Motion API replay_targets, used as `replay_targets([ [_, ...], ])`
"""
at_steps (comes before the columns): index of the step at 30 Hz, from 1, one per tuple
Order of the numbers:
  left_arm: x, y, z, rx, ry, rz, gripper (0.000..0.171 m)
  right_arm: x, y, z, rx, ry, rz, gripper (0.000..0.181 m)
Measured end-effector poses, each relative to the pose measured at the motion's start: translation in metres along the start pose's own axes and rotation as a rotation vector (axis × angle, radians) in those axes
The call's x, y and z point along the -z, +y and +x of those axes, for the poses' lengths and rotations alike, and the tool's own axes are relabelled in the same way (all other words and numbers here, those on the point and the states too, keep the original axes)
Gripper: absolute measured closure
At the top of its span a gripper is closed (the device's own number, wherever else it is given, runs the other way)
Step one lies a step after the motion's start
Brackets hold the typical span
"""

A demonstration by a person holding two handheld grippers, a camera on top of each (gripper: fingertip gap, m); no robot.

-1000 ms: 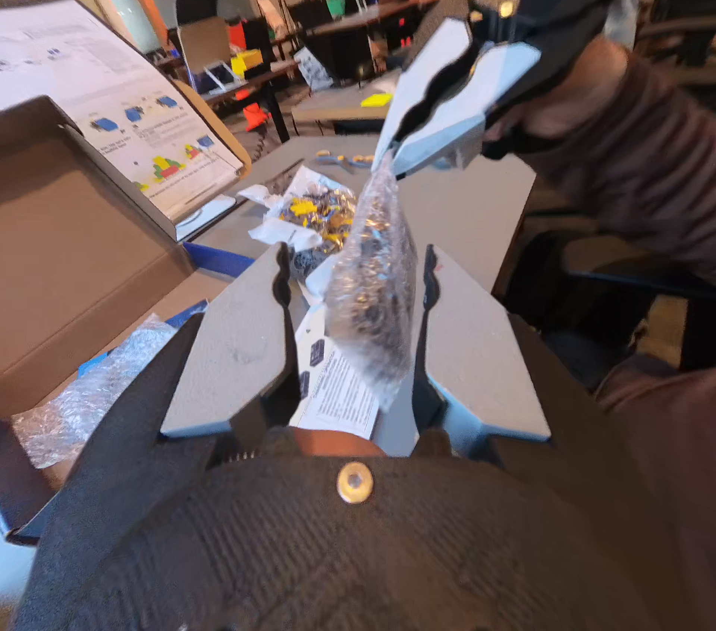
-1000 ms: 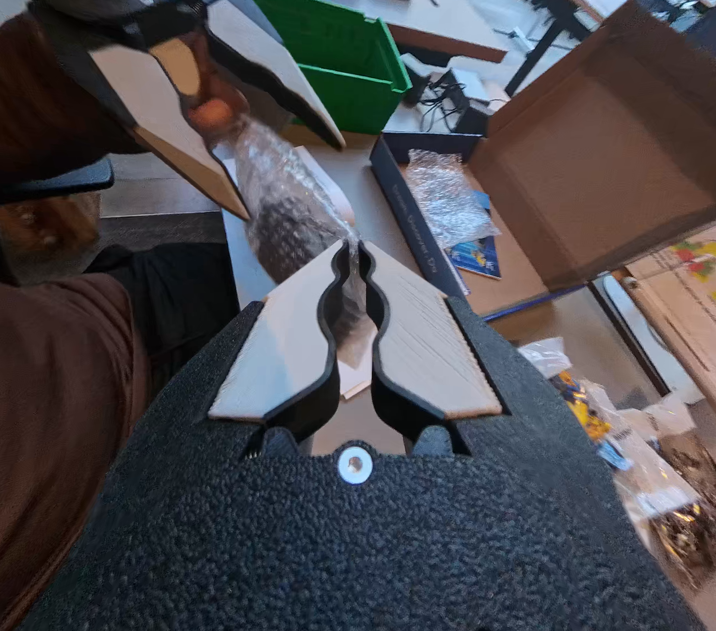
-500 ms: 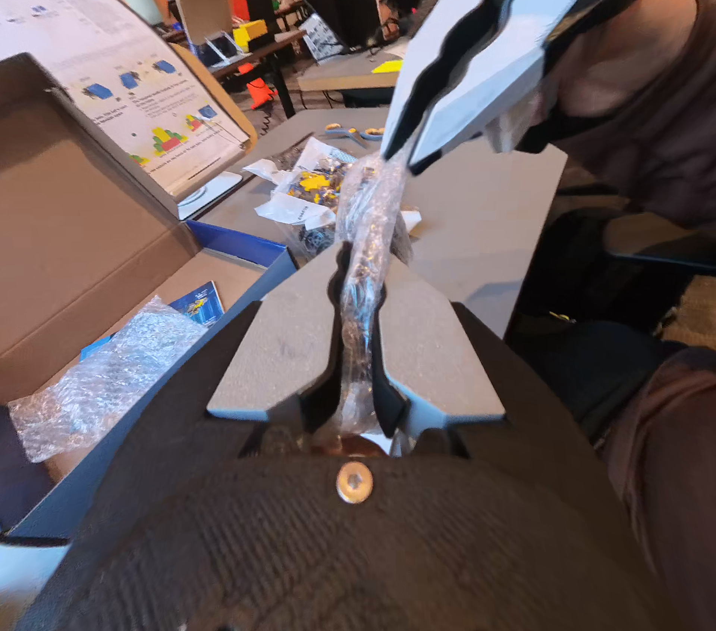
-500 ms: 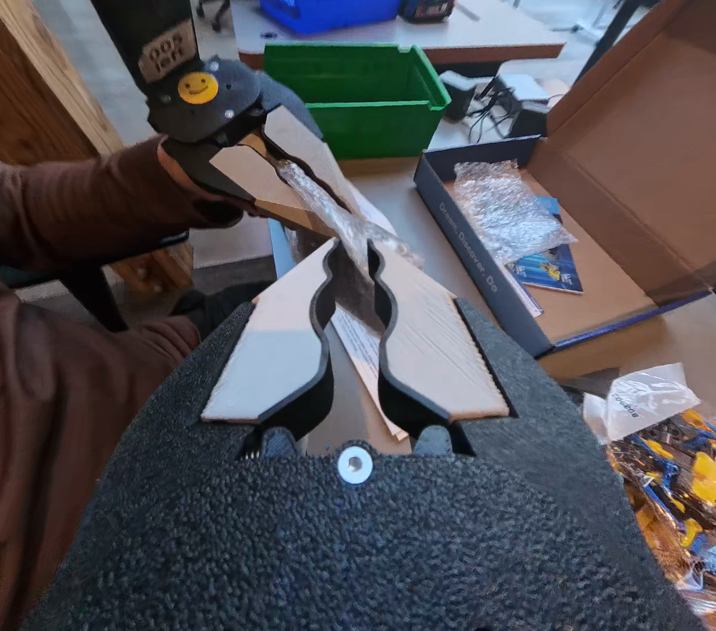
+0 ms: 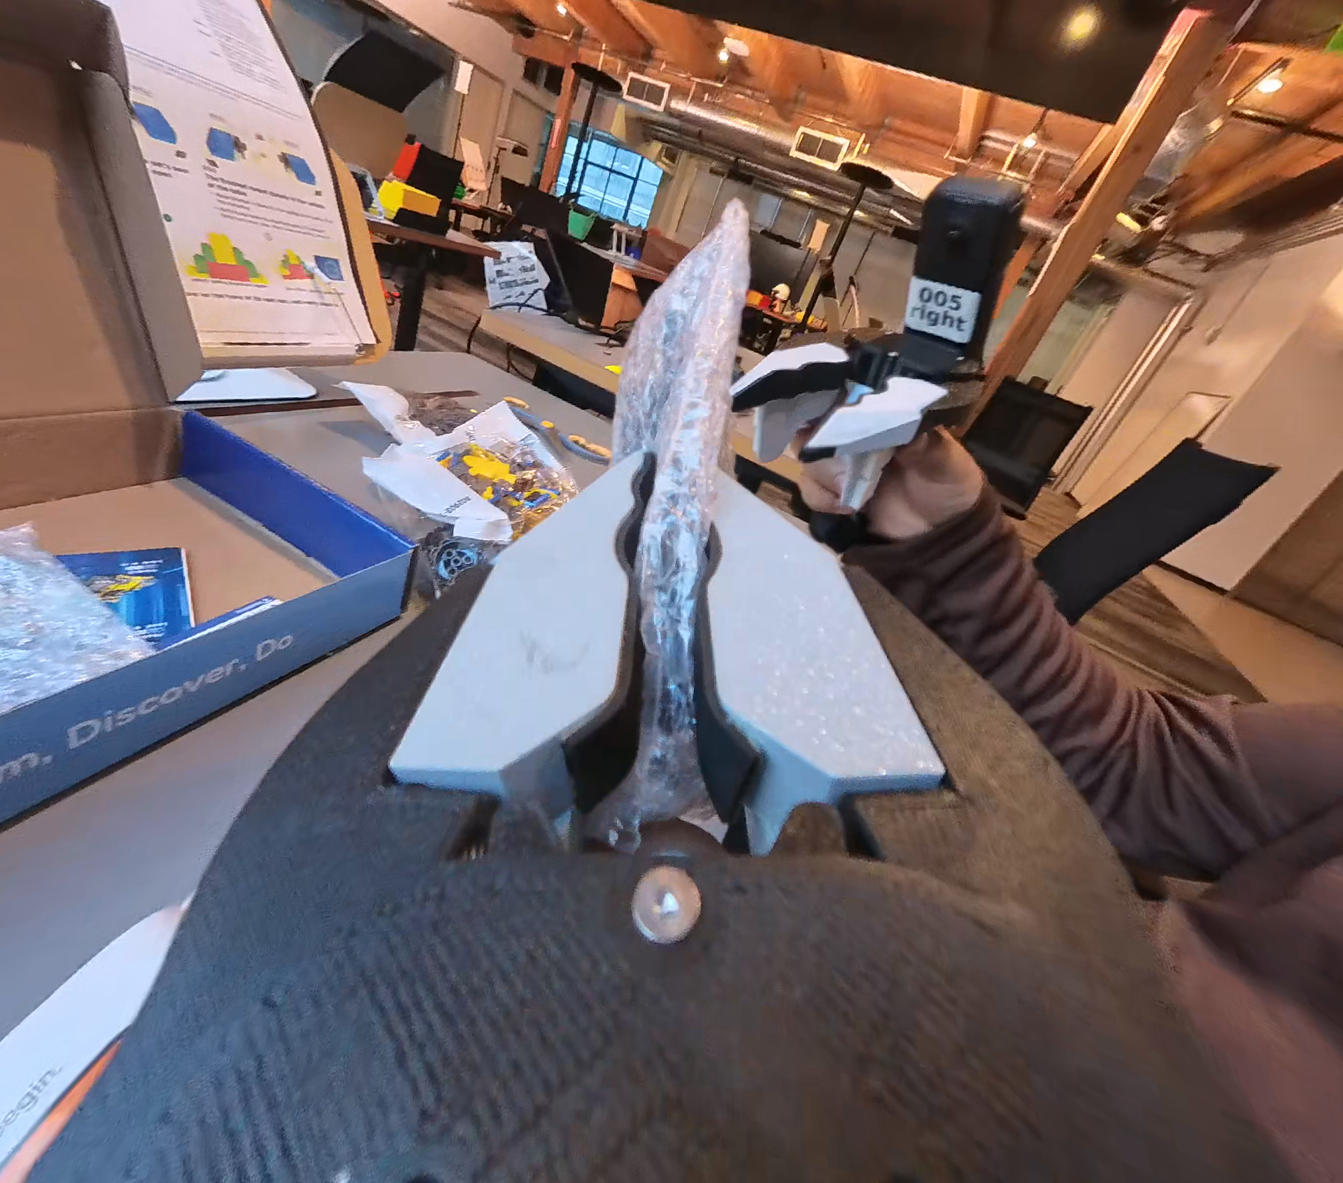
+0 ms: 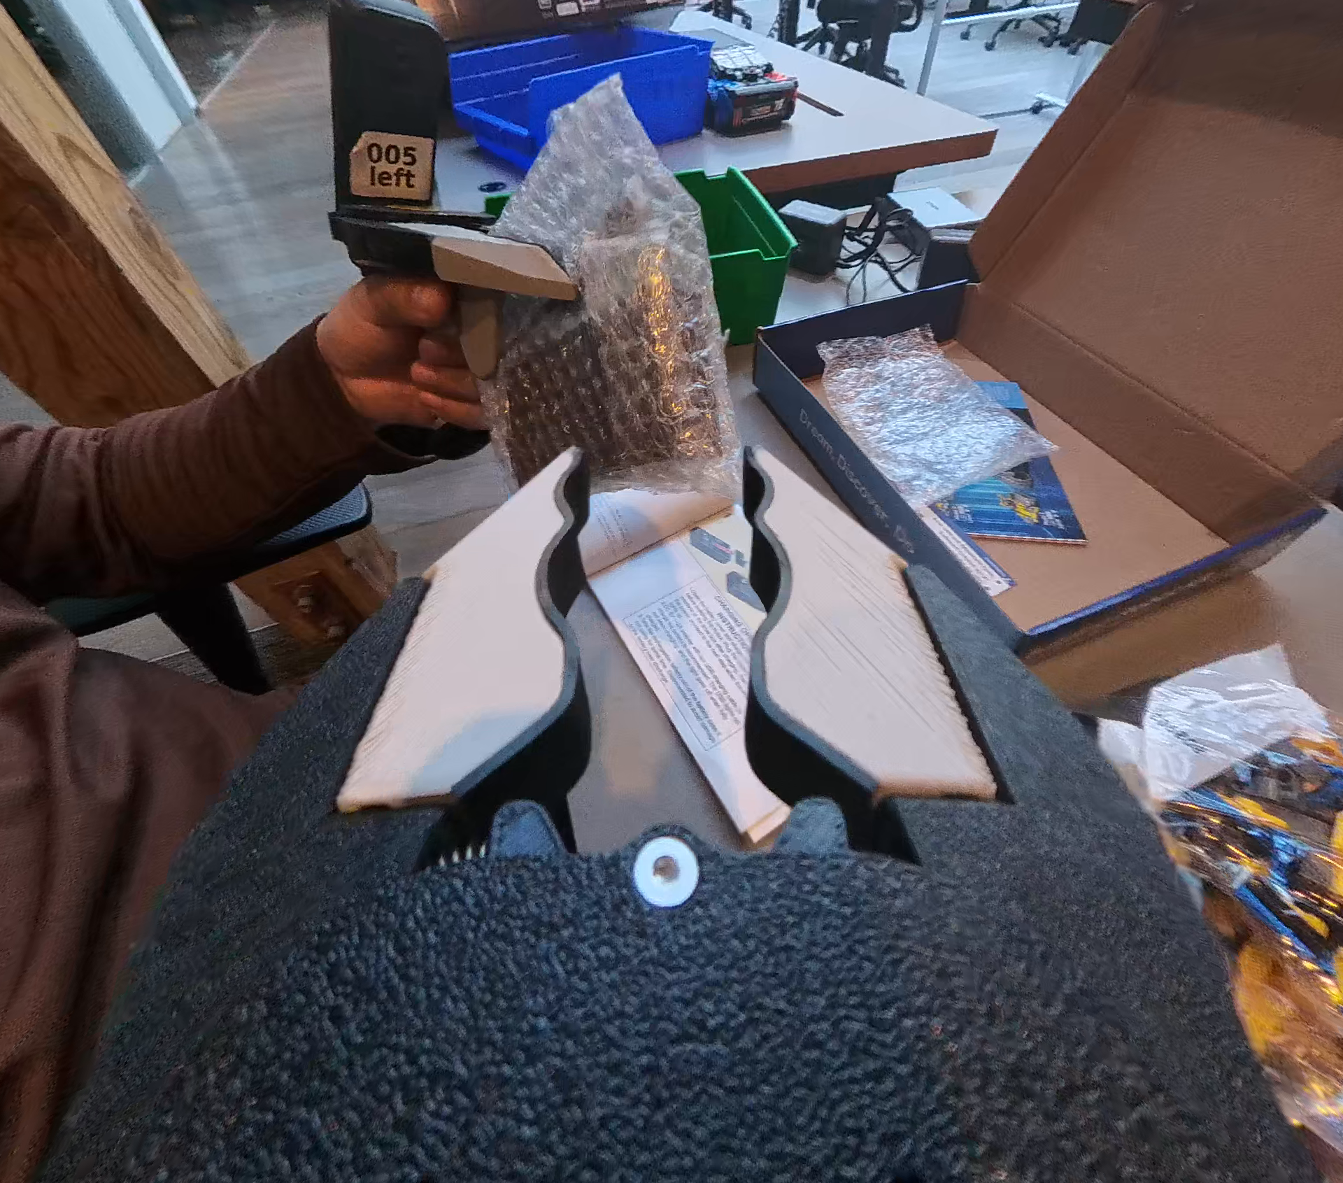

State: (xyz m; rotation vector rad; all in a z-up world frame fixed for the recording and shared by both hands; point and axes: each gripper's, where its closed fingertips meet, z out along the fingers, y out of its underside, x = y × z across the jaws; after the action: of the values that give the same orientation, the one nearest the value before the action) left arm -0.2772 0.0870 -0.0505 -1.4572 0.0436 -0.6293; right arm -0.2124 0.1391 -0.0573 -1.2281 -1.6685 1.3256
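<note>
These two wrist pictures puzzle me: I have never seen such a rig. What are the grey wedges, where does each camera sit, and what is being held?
No robot arm is here. A person grips a hand-held two-finger gripper in each hand, and each carries a wide-angle camera that looks forward along its own fingers. The grey wedges at the bottom of each picture are those fingers.

In the left wrist view, the left gripper is shut on a bubble-wrap packet with something dark inside, held up in the air. The right gripper shows farther off, beside the packet.

In the right wrist view, the right gripper is open and holds nothing; the same packet hangs just beyond its tips.

On the table lie an open cardboard box with loose bubble wrap and a blue booklet, a printed leaflet, and bags of small yellow and blue parts.
</note>
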Motion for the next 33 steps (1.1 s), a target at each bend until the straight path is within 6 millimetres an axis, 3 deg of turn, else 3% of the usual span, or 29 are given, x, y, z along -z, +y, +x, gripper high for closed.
replay_targets([
  [7,-0.008,0.011,0.017,0.02,0.068,-0.045,0.167,-0.02,0.014,-0.009,0.016,-0.042,-0.045,0.12],
  [8,-0.01,0.014,0.02,0.027,0.084,-0.058,0.167,-0.022,0.017,-0.011,0.026,-0.05,-0.062,0.122],
  [10,-0.013,0.019,0.024,0.035,0.106,-0.071,0.166,-0.024,0.023,-0.014,0.058,-0.061,-0.092,0.146],
  [14,-0.013,0.023,0.023,-0.037,0.094,-0.106,0.163,-0.019,0.026,-0.015,0.059,-0.07,-0.14,0.15],
  [17,-0.008,0.023,0.026,-0.2,0.059,-0.163,0.148,-0.014,0.03,-0.012,0.094,-0.049,-0.174,0.151],
  [20,-0.003,0.022,0.019,-0.327,-0.027,-0.194,0.15,-0.012,0.035,-0.007,0.111,-0.034,-0.201,0.153],
  [24,-0.004,0.039,0.005,-0.37,-0.082,-0.278,0.16,-0.013,0.043,-0.002,0.119,-0.021,-0.239,0.153],
  [29,0.001,0.064,-0.036,-0.397,-0.189,-0.391,0.129,-0.011,0.046,0.0,0.145,-0.01,-0.255,0.154],
  [31,0.002,0.068,-0.039,-0.358,-0.163,-0.4,0.123,-0.01,0.044,-0.005,0.153,-0.03,-0.248,0.153],
  [33,0.0,0.064,-0.028,-0.312,-0.085,-0.355,0.127,-0.009,0.043,-0.008,0.165,-0.04,-0.249,0.153],
])
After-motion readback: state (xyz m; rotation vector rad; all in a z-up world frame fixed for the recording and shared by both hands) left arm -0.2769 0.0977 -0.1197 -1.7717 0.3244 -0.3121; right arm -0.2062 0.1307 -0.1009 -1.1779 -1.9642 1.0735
